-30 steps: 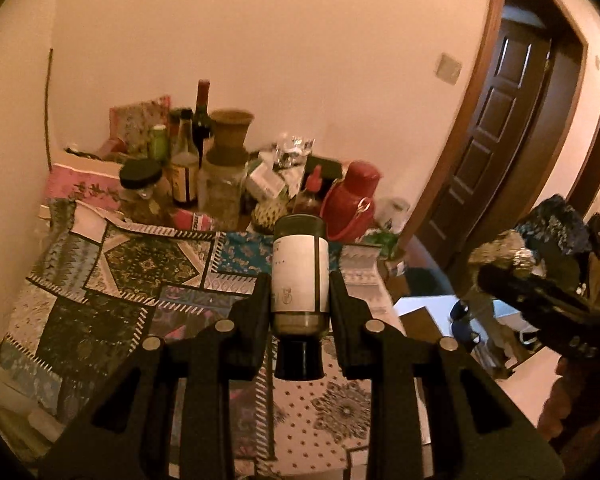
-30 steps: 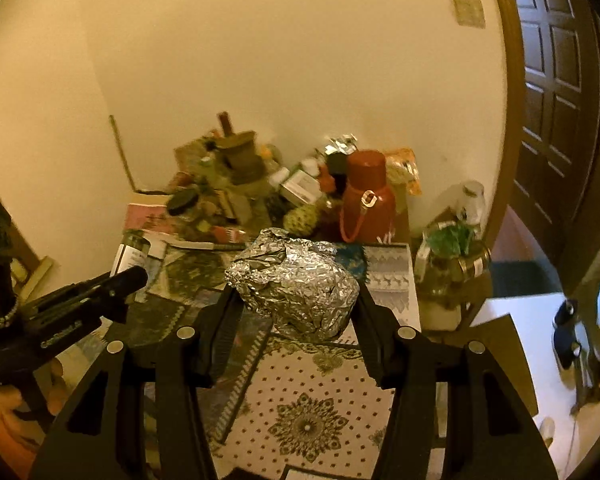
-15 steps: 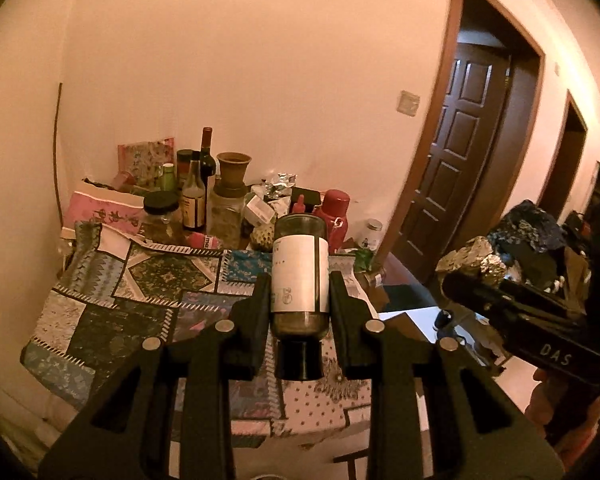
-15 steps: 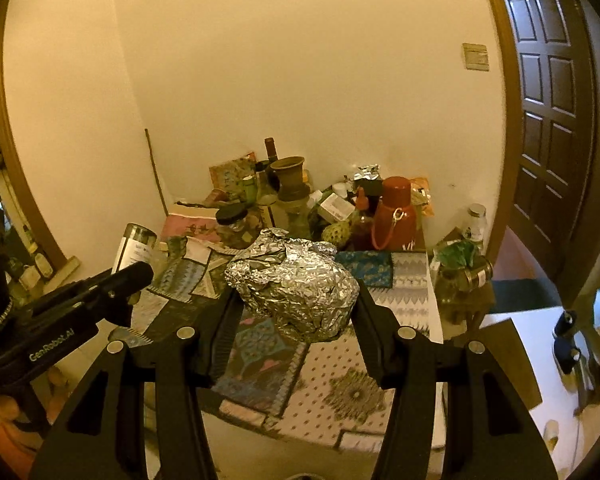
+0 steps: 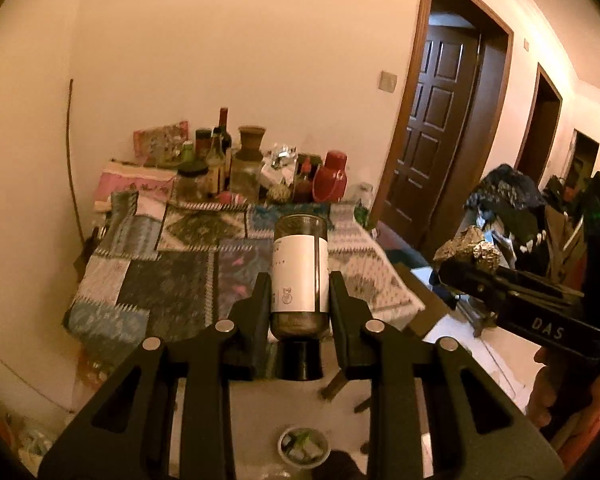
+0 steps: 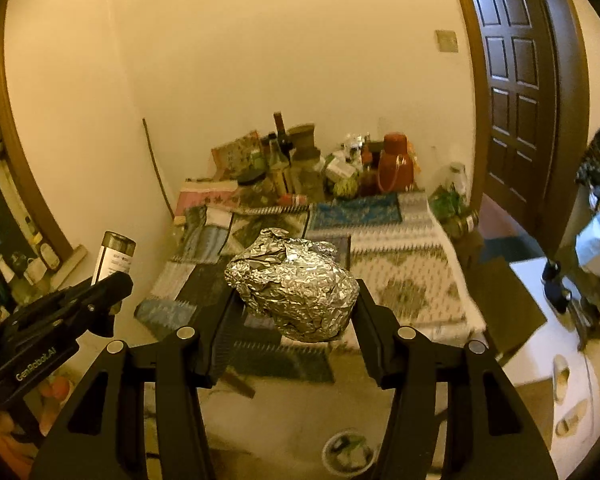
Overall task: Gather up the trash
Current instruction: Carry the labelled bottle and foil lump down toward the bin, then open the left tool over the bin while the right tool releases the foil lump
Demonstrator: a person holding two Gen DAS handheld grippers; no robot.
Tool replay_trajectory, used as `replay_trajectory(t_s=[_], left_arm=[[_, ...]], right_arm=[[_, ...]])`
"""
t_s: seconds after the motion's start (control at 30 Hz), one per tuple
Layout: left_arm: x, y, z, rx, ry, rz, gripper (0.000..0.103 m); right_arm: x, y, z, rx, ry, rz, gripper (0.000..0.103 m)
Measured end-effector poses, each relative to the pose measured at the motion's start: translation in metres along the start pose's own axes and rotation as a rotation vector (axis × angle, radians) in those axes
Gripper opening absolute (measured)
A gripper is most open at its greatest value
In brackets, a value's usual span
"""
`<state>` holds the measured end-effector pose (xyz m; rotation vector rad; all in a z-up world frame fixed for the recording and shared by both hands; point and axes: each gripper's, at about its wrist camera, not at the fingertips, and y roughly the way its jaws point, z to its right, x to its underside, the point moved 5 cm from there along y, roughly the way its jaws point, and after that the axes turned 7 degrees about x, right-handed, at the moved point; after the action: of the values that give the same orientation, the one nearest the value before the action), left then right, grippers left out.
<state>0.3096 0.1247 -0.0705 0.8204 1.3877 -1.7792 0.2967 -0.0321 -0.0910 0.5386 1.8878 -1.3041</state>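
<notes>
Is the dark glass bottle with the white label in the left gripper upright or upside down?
Upside down. The dark glass bottle with the white label is clamped by the left gripper, its neck toward the camera and its flat base pointing away.

My right tool carries the white letters "DAS". My left tool reads "GenRobot.AI". The bottle label's print is too small to read.

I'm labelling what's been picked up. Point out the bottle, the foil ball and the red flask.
bottle point(image 5: 299, 276), left wrist view, on its white label.
foil ball point(image 6: 296, 286), right wrist view, on its crumpled middle.
red flask point(image 5: 331, 180), left wrist view, on its body.
</notes>
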Motion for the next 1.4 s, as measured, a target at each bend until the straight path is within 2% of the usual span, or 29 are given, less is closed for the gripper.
replay_trajectory(t_s=[0.17,0.37,0.63,0.8,0.97,1.07,1.2,1.4], left_arm=[[0.023,-0.009,-0.005,0.018,0.003,-0.057,0.027],[0.052,0.003,0.000,0.051,-0.015,-0.137,0.027],[0.107,0.054,-0.002,0.048,-0.070,-0.257,0.027],[0.169,0.101,-0.008,0.031,-0.142,-0.336,0.027],[0.253,0.156,-0.022,0.000,-0.236,-0.429,0.027],[0.299,0.182,-0.029,-0.024,-0.259,-0.478,0.027],[0.358,0.213,-0.044,-0.057,-0.302,-0.541,0.027],[0.427,0.252,-0.064,-0.096,-0.356,-0.605,0.027]], right_arm=[[0.026,-0.007,-0.010,0.012,0.019,-0.052,0.050],[0.056,-0.003,-0.008,0.019,0.043,-0.128,0.050],[0.110,0.042,0.013,0.019,0.053,-0.258,0.050],[0.157,0.089,0.034,0.023,0.042,-0.344,0.050],[0.222,0.147,0.061,0.033,0.012,-0.461,0.050],[0.267,0.181,0.077,0.049,-0.005,-0.519,0.050],[0.323,0.220,0.090,0.028,0.017,-0.602,0.050],[0.374,0.263,0.087,-0.034,-0.041,-0.633,0.053]])
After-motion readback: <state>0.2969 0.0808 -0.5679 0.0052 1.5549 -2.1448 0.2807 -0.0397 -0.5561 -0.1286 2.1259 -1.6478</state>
